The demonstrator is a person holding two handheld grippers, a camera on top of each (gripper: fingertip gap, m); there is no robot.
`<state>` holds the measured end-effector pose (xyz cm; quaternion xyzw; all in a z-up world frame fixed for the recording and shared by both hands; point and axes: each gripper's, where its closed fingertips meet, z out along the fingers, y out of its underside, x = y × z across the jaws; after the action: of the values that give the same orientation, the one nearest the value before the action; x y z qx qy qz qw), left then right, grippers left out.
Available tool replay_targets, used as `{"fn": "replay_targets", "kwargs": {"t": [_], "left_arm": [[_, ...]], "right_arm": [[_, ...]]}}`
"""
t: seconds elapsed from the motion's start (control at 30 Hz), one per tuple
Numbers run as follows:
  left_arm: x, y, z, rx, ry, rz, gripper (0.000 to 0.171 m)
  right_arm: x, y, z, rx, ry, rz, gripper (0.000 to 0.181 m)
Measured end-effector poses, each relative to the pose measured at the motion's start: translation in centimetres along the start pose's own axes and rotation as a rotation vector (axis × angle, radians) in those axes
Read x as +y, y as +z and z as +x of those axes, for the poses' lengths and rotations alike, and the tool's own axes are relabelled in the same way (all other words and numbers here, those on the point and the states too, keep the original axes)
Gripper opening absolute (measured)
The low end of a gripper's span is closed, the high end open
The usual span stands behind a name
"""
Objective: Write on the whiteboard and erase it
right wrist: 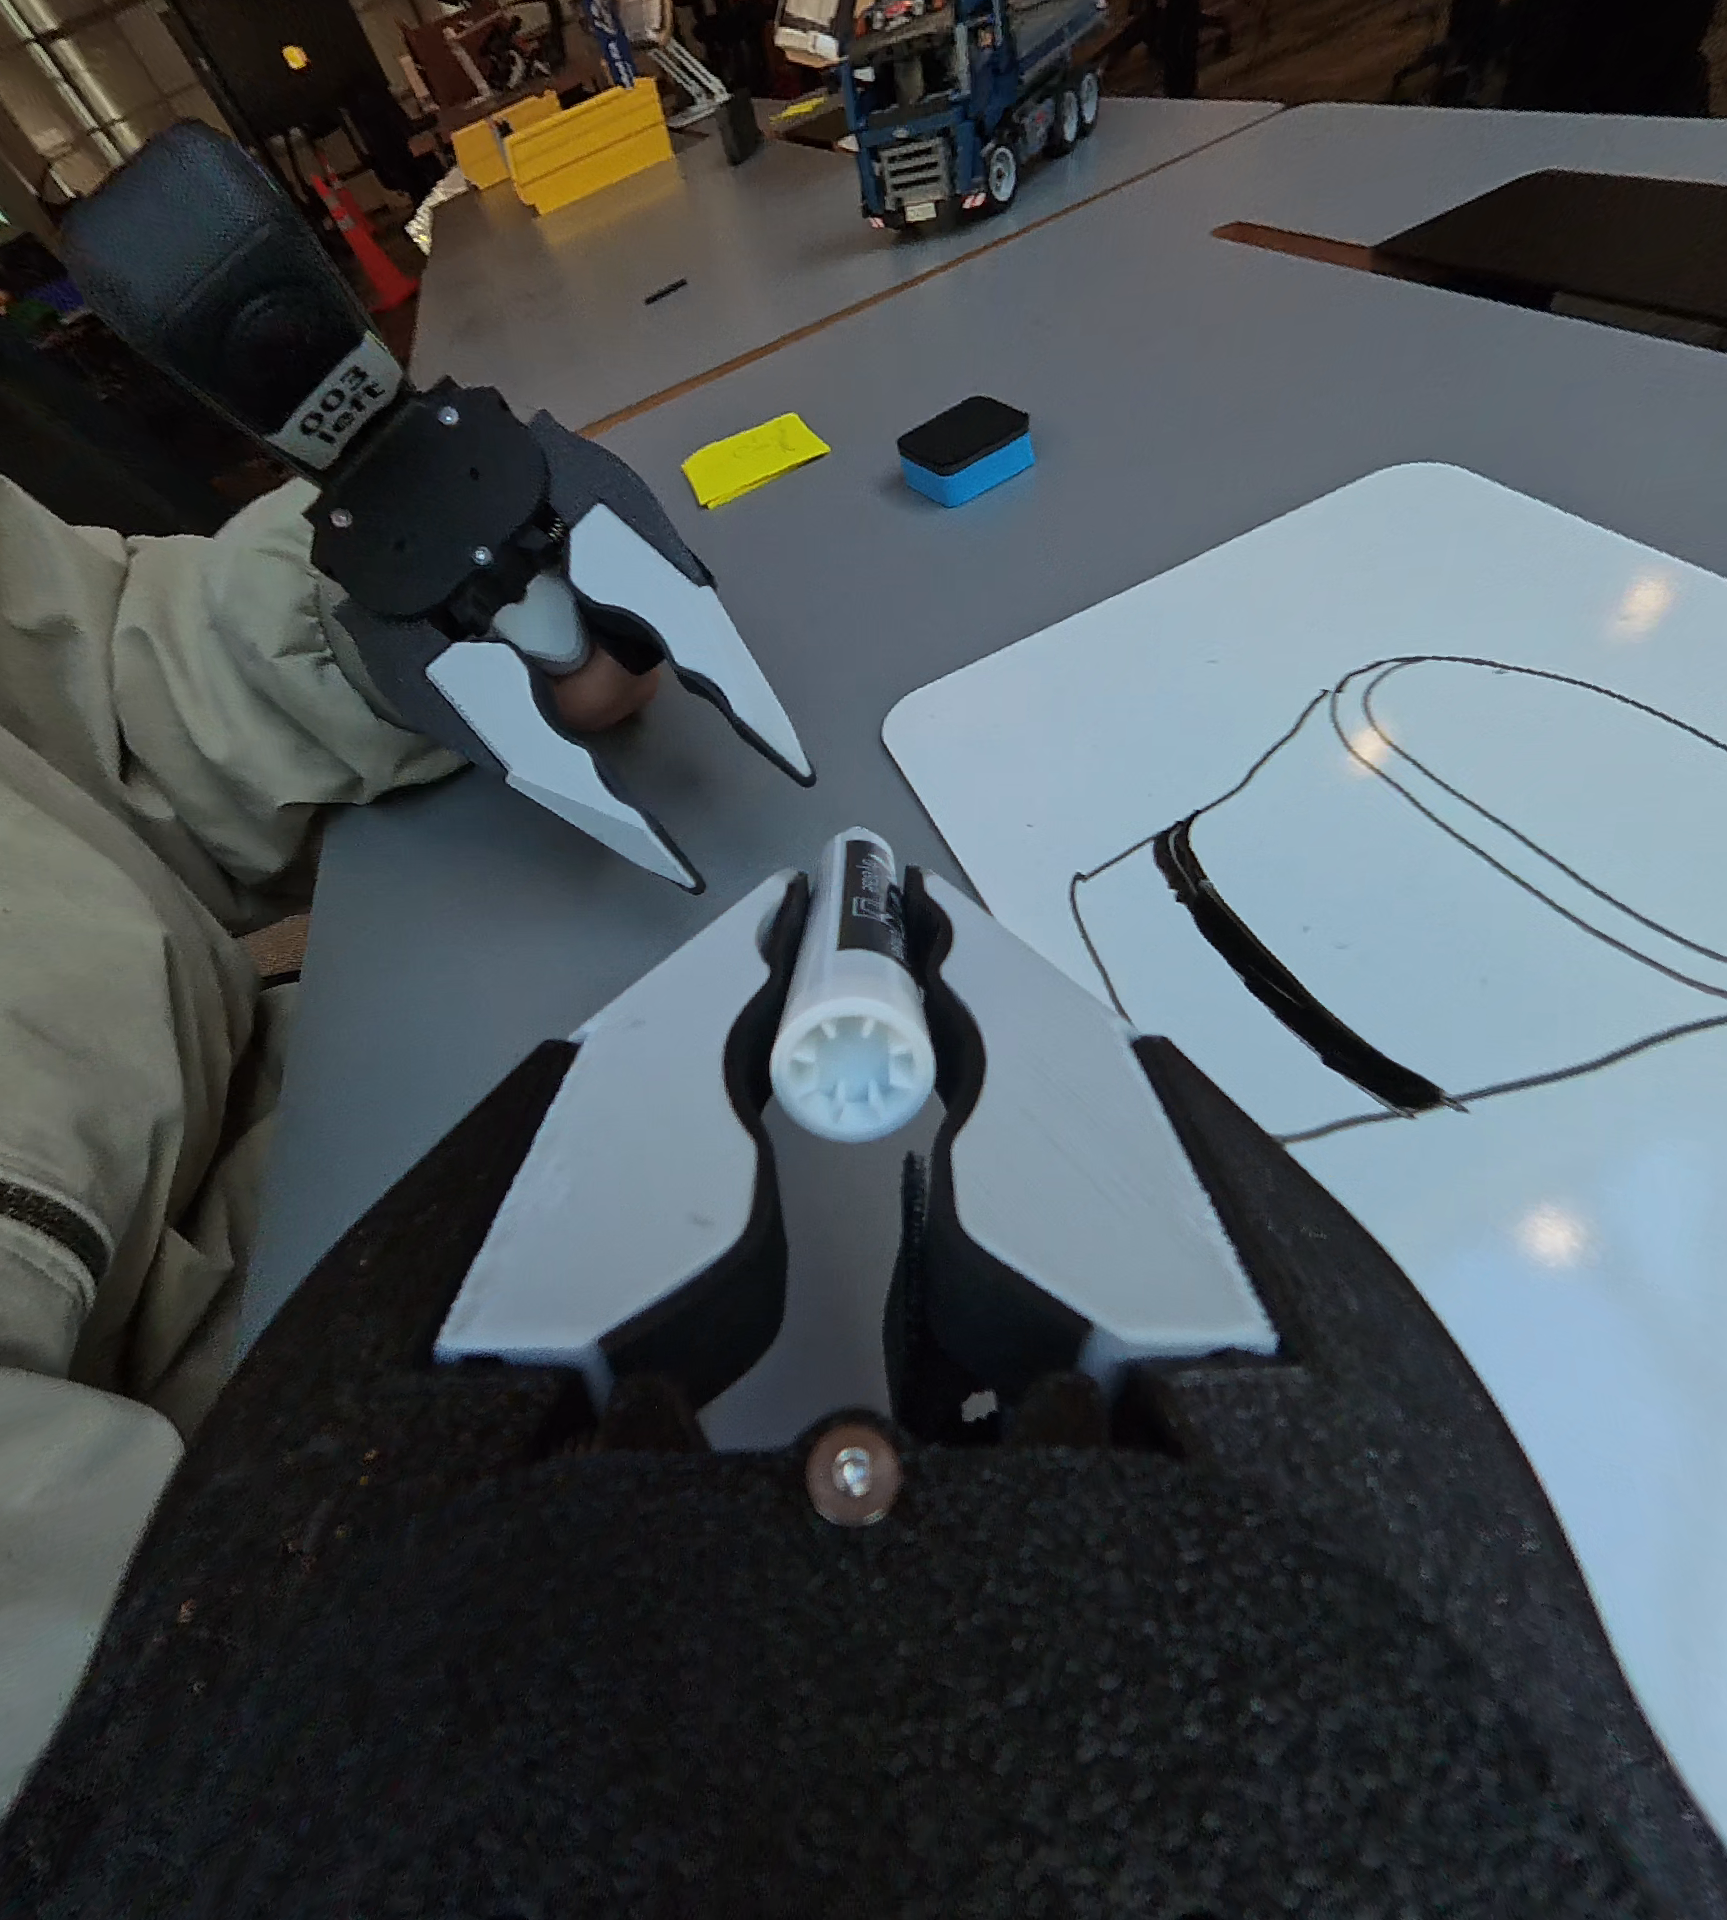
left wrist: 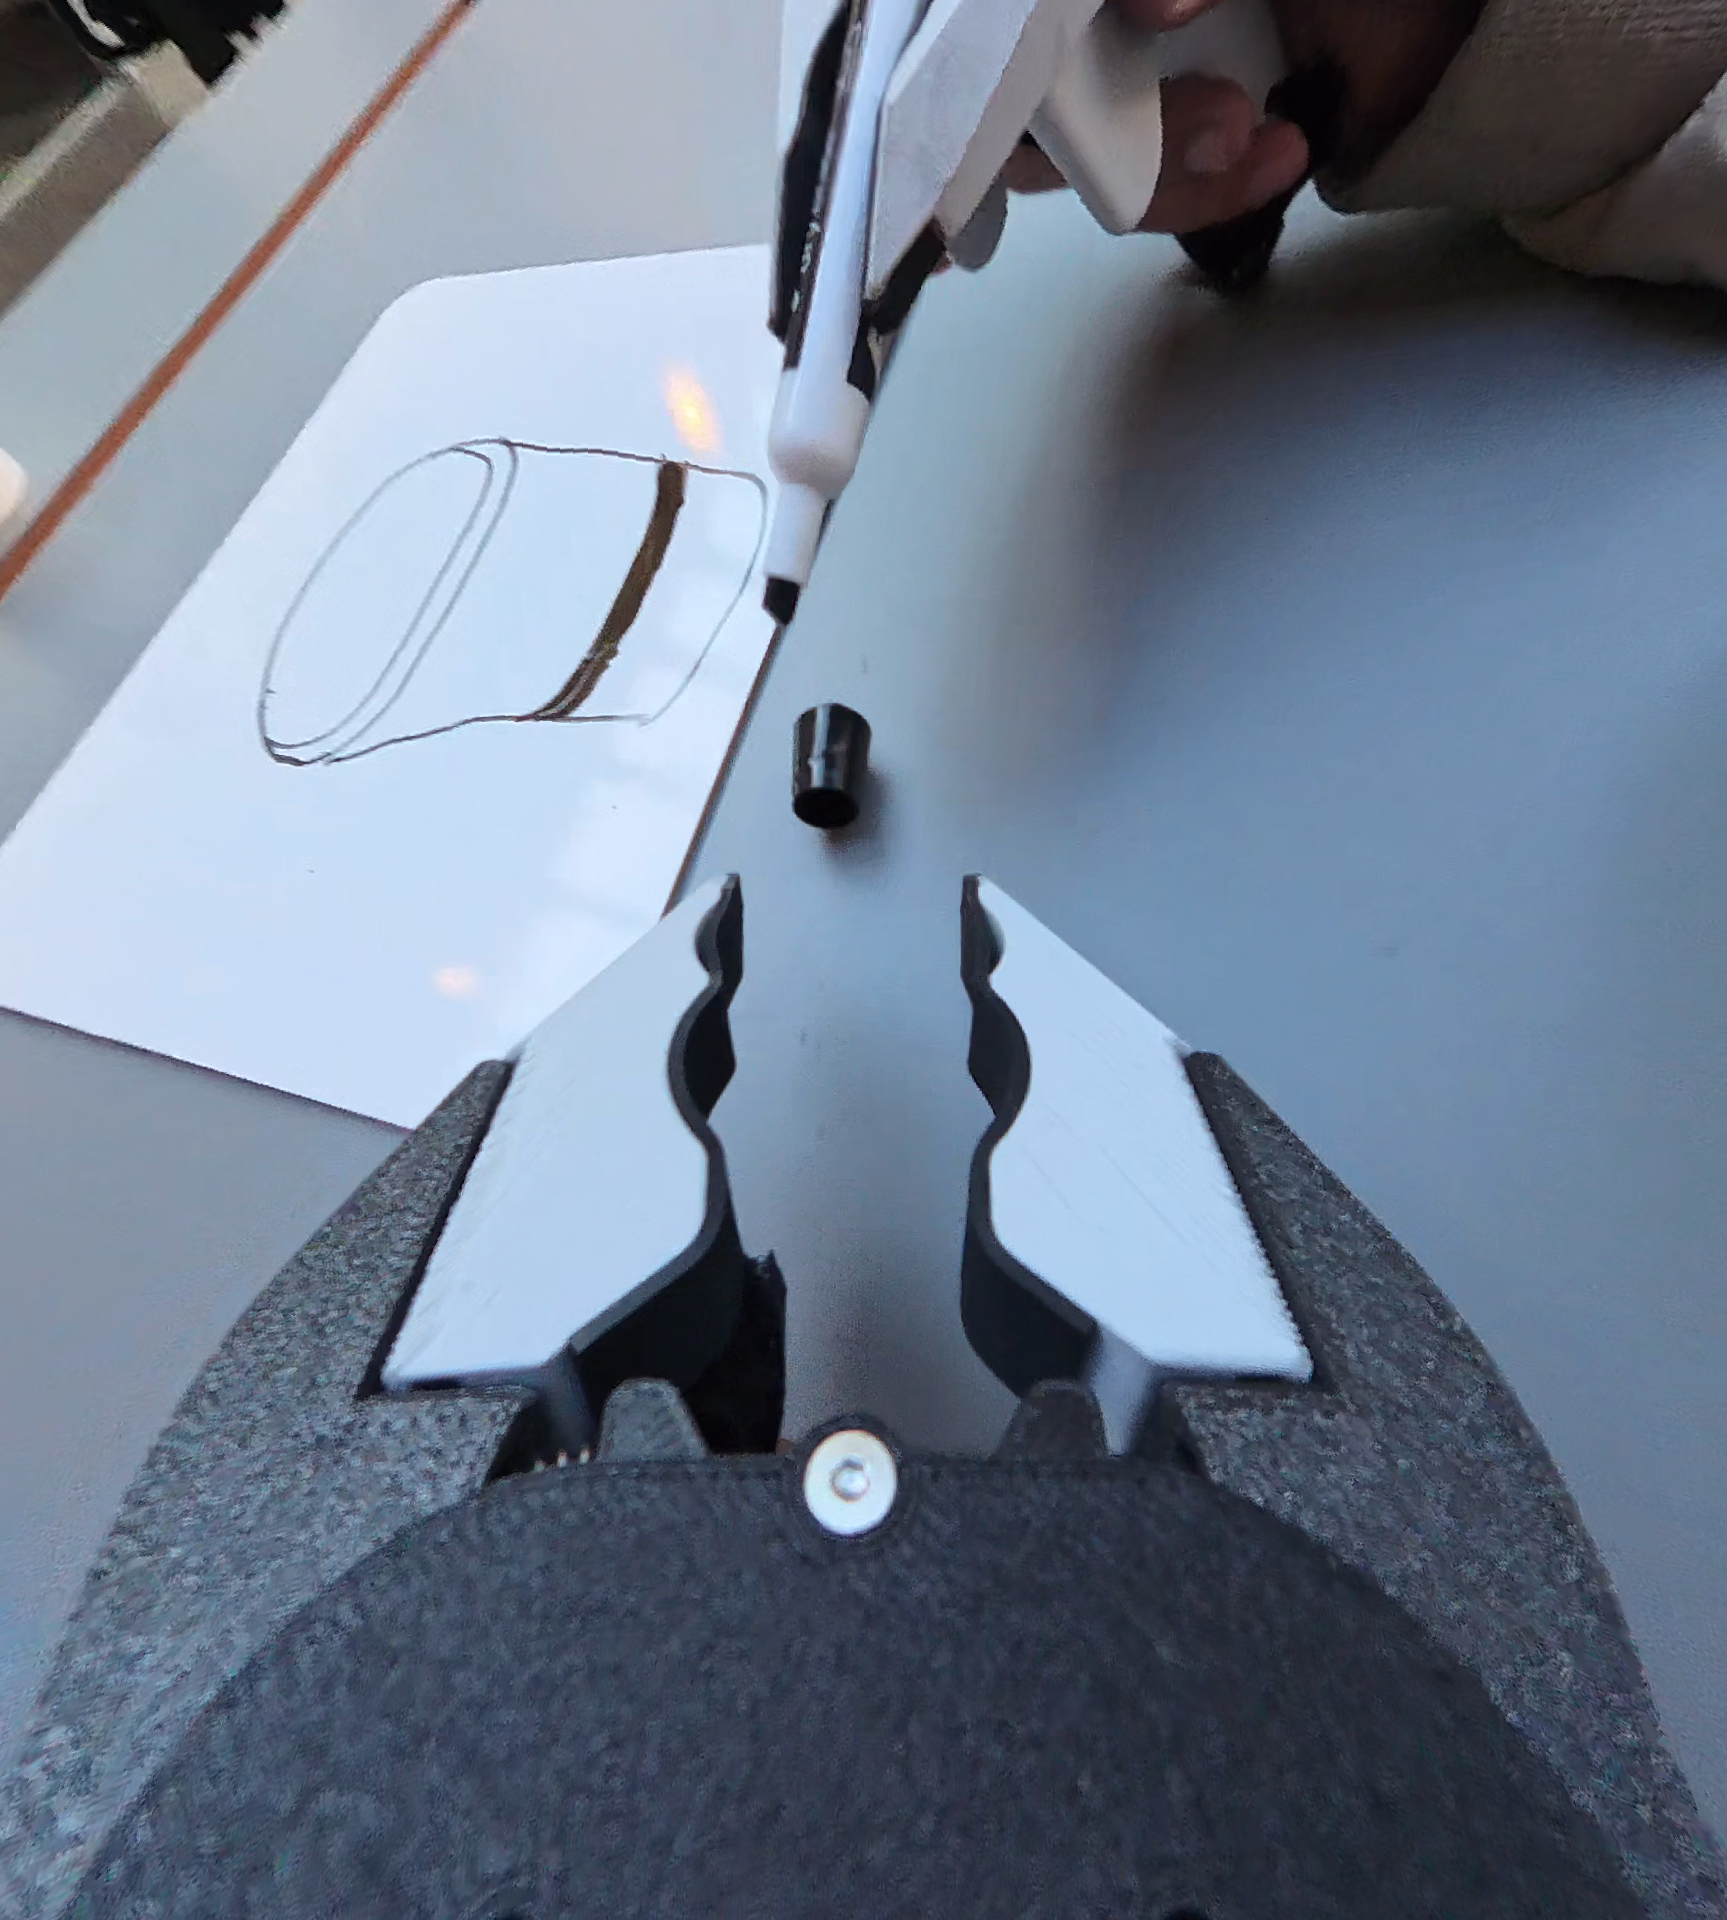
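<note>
Just ahead of the left gripper [left wrist: 848,894], on the grey table [left wrist: 1358,831], lies a small black marker cap [left wrist: 831,767], its open mouth turned toward the fingertips. This gripper's jaws stand well apart and hold nothing; the cap sits a little beyond the gap between them. To their left lies a white drawing board [left wrist: 215,883] bearing a line sketch.

The right gripper [right wrist: 854,883] is closed around a white dry-erase marker [right wrist: 854,997], the barrel clamped in the notch of its pads, butt end toward the camera. Seen from the left wrist view, the marker's bare black nib [left wrist: 781,597] hangs just beyond the cap, right at the board's edge.

Beyond the left gripper sit a blue eraser [right wrist: 968,452] and a yellow note [right wrist: 755,457].

As a judgement: the cap is small and round, so a fingertip could nudge it into rolling away. The uncapped nib could also smear the table or board if it dips.
</note>
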<state>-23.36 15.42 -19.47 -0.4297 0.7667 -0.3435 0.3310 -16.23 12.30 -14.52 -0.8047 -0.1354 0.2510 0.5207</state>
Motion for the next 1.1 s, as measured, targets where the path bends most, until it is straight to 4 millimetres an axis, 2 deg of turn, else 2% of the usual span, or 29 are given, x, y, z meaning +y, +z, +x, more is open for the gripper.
{"fn": "replay_targets", "kwargs": {"t": [0.1, 0.23, 0.37, 0.47, 0.53, 0.6, 0.8, 0.9, 1.03, 1.1], "left_arm": [[0.0, 0.9, 0.1, 0.057, -0.037, -0.043, 0.042], [-0.3, 2.8, -0.9, 0.043, -0.055, -0.089, 0.04], [-0.9, 4.6, 0.8, 0.127, -0.119, -0.117, 0.038], [-2.1, 4.6, 2.3, 0.176, -0.136, -0.09, 0.037], [-2.3, 4.5, 1.9, 0.146, -0.087, -0.091, 0.038], [-2.2, 4.6, 0.6, 0.092, 0.006, -0.101, 0.038], [-2.3, 7.1, -1.3, 0.175, 0.192, -0.124, 0.042], [-2.8, 7.6, -0.7, 0.287, 0.186, -0.112, 0.041], [-2.3, 7.4, 0.4, 0.287, 0.218, -0.144, 0.022], [-2.0, 6.9, 0.9, 0.283, 0.196, -0.141, 0.022]], "right_arm": [[0.1, -1.3, 0.6, 0.036, 0.003, -0.006, 0.018], [0.3, -2.3, 0.7, 0.062, 0.003, 0.036, 0.018], [0.0, -3.3, 0.8, 0.07, 0.01, 0.1, 0.018], [-0.4, -4.5, 1.1, 0.069, 0.02, 0.137, 0.018], [-0.3, -5.5, 1.1, 0.065, 0.031, 0.157, 0.018], [-0.4, -6.3, 1.0, 0.049, 0.045, 0.181, 0.018], [-1.1, -7.1, 0.3, 0.008, 0.039, 0.224, 0.018], [-1.0, -7.1, 0.2, 0.006, 0.04, 0.226, 0.018], [-1.2, -7.6, 0.4, 0.007, 0.057, 0.248, 0.018], [-1.3, -7.7, 0.3, -0.006, 0.067, 0.257, 0.018]]}}
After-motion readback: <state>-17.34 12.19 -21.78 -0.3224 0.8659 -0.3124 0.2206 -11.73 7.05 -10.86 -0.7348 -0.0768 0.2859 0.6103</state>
